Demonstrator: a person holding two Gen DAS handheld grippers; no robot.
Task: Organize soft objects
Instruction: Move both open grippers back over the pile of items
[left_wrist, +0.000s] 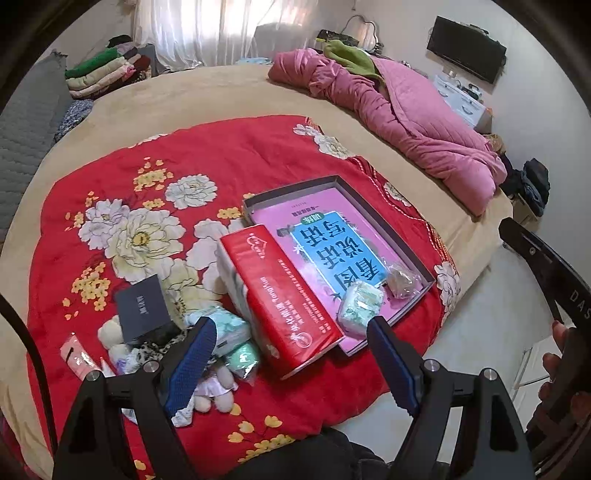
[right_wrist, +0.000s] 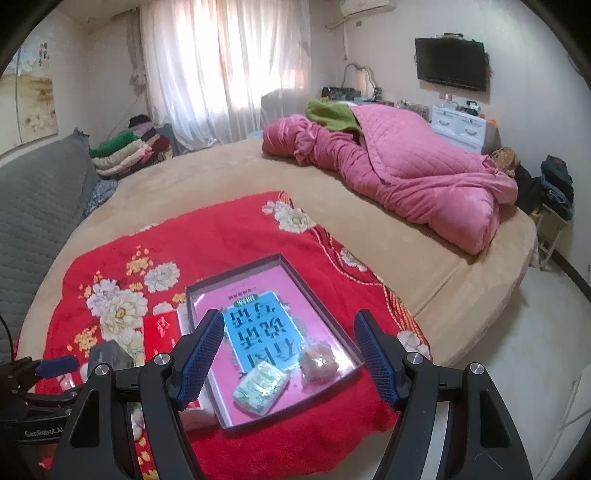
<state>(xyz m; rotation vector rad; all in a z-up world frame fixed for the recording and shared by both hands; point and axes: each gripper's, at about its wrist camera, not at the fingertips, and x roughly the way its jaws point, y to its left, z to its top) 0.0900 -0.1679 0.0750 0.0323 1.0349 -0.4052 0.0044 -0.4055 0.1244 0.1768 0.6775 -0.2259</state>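
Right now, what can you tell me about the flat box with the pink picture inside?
The flat box is a shallow open tray with thin dark walls, like cardboard. Its pink floor has a blue panel with big characters. It lies flat on the red flowered blanket. Two small wrapped packets rest in its near end: a greenish one and a brownish one.

A red tissue pack covers the left edge of the shallow tray. A dark card and the left gripper's finger hide part of the heap of small soft packets, their labels too small to read.
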